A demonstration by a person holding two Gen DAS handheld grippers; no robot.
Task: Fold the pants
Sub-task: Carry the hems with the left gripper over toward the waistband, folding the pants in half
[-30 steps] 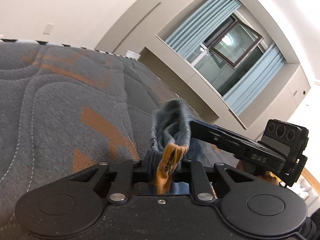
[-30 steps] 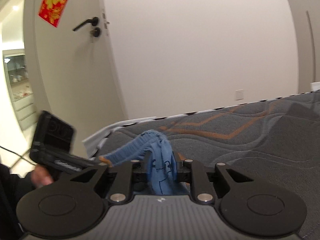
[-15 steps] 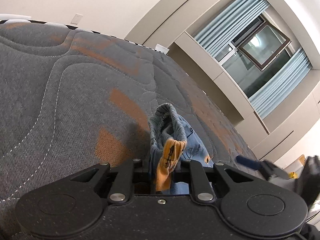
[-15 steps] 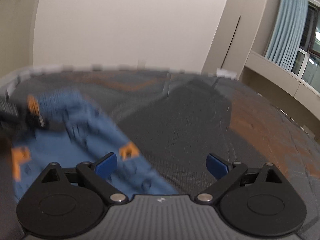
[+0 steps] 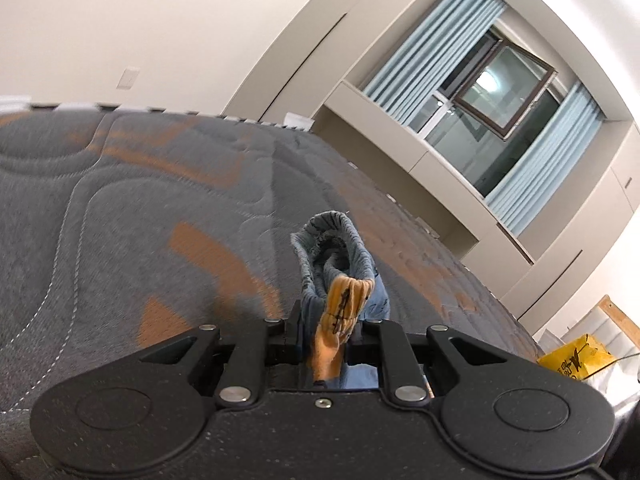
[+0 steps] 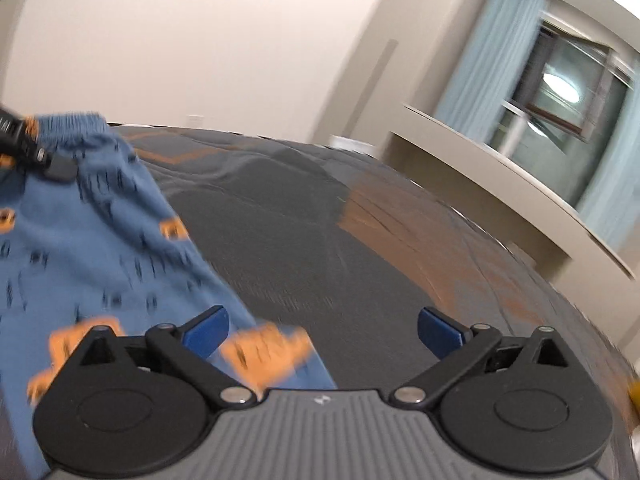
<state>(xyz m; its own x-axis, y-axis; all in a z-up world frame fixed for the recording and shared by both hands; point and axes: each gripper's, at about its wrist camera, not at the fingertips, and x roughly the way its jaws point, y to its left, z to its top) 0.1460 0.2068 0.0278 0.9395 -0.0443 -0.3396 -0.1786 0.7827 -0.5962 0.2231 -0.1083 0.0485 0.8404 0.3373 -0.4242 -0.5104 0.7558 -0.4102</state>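
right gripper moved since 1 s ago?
Yes. The right gripper let go of the pants, opened, and swung right: door gone from view, window now in sight.

Left tongs (image 5: 322, 338) clamped, right tongs (image 6: 322, 330) spread wide.
Left jaws pinched tight on cloth; right jaws empty, blue pads (image 6: 206, 328) apart.

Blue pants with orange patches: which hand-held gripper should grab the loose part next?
Right. The right hand-held gripper is open beside the blue pants with orange patches; the left hand-held gripper is shut on them.
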